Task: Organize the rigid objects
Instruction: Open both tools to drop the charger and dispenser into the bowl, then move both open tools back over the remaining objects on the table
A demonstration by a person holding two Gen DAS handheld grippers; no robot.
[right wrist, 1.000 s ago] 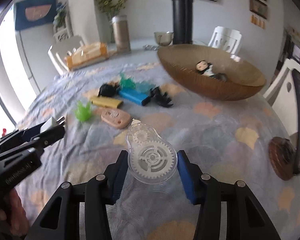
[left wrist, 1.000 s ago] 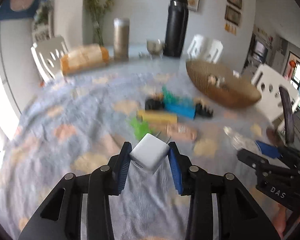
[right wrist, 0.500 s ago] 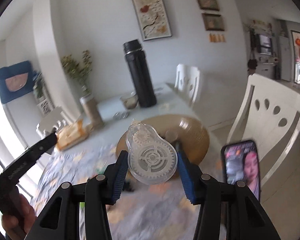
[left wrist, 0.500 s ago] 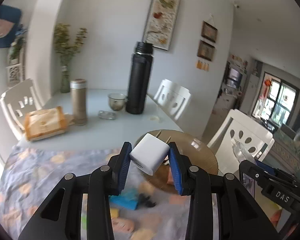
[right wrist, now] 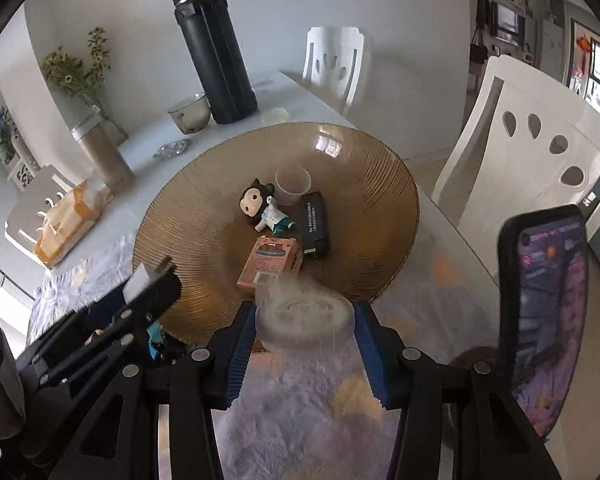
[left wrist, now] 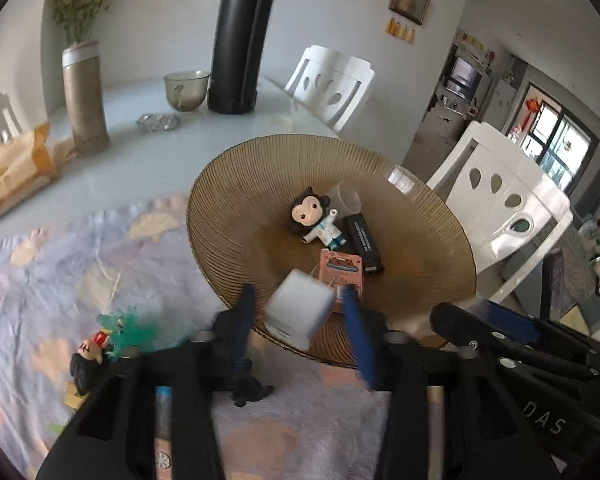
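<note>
Two grippers hang at the near rim of the ribbed amber glass bowl (right wrist: 364, 184), each with something between its blue pads. The left gripper (left wrist: 298, 314) has a blurred white cube-shaped charger (left wrist: 300, 308) between its jaws; the blur leaves it unclear whether the pads clamp it or have parted from it. The right gripper (right wrist: 305, 324) carries a blurred clear plastic correction-tape dispenser (right wrist: 306, 316) between its jaws, over the bowl's near edge, and whether it is gripped cannot be told either. Just left of the bowl's near rim, on the pale patterned cloth (left wrist: 52, 272) that covers the table, lie a teal spiky toy (left wrist: 130, 330) and a small black-haired figure (left wrist: 86, 362). Inside the bowl, nearest the grippers, sits a pink printed box (right wrist: 270, 260); beyond it lie a big-headed monkey figurine in a white coat (right wrist: 262, 208) and, to its right, a black rectangular device (right wrist: 314, 222), with a small translucent cup (right wrist: 293, 186) at the far side. To the right of the bowl stands an upright phone with a lit screen (right wrist: 548, 320). Beyond the bowl, on the bare white table (right wrist: 260, 100), stand a tall black thermos (right wrist: 214, 48), a glass cup (right wrist: 190, 114), a gold tumbler (right wrist: 102, 152) and a wrapped loaf (right wrist: 66, 224).
</note>
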